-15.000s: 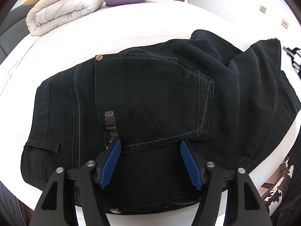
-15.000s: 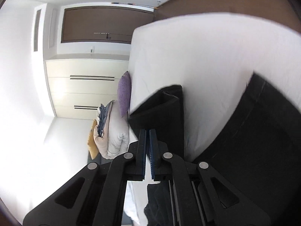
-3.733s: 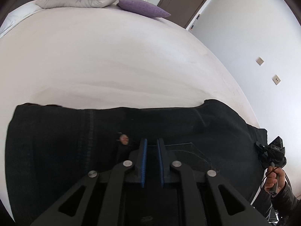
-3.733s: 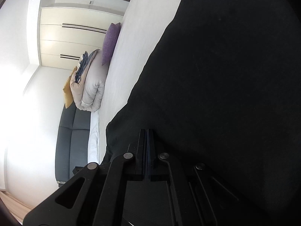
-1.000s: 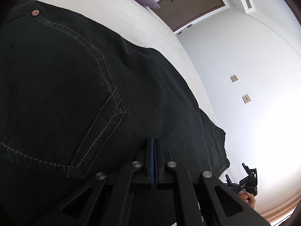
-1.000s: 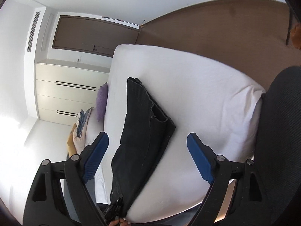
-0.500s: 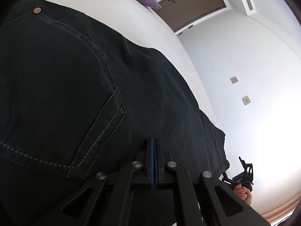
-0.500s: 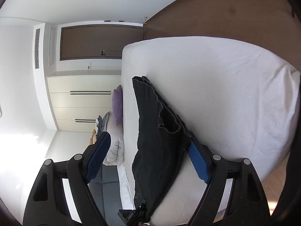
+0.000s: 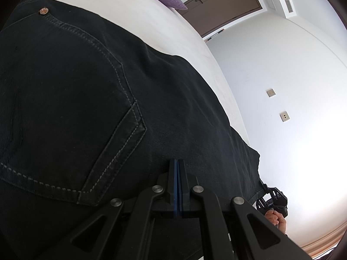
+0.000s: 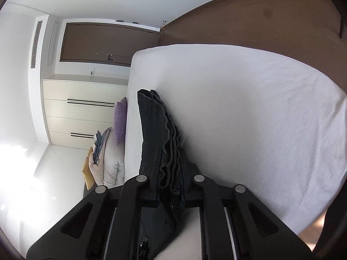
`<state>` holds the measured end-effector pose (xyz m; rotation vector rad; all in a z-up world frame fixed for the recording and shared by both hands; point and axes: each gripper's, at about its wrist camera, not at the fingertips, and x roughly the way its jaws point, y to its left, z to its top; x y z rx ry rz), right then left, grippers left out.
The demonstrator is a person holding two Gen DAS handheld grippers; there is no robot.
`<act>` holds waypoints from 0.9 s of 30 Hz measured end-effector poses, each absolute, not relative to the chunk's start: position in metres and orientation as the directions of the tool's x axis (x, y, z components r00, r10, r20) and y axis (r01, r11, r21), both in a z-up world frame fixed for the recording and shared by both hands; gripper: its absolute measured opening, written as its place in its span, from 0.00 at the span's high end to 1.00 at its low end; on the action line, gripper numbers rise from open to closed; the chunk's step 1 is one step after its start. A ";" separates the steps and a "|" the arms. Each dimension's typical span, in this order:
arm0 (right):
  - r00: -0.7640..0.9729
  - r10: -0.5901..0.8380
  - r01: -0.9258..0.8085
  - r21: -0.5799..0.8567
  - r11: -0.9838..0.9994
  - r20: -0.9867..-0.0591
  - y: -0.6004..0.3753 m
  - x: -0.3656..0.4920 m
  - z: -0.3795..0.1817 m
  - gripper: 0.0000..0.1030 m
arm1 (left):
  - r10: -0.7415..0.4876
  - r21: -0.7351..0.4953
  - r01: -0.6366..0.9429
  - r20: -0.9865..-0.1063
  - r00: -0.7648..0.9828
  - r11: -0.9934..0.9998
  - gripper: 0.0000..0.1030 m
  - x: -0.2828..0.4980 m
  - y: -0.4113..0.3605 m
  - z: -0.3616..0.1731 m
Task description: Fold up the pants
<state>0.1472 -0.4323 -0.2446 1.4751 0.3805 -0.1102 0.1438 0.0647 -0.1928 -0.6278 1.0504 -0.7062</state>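
Observation:
Black denim pants lie folded on the white bed, back pocket up. My left gripper rests low over them just past the pocket corner, shut, blue pads together with no cloth showing between. In the right wrist view the folded pants show edge-on as several stacked layers. My right gripper is closing its jaws on that stack's near end, and the layers are squeezed between the pads. The left wrist view also catches the right gripper, held by a hand, at the pants' far end.
A purple pillow and a rolled duvet sit at the head of the bed. Behind them are a cream wardrobe and a brown door. The mattress edge drops off near the right gripper.
My right gripper moved in onto the near end of the folded pants, and its wide-open jaws came together on the layers. The left gripper stayed put, shut.

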 end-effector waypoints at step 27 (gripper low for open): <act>0.714 0.165 0.050 0.285 0.957 -0.680 -0.199 0.229 -0.142 0.91 | -0.812 -0.814 0.198 -0.456 0.365 0.547 0.55 0.142 0.064 -0.179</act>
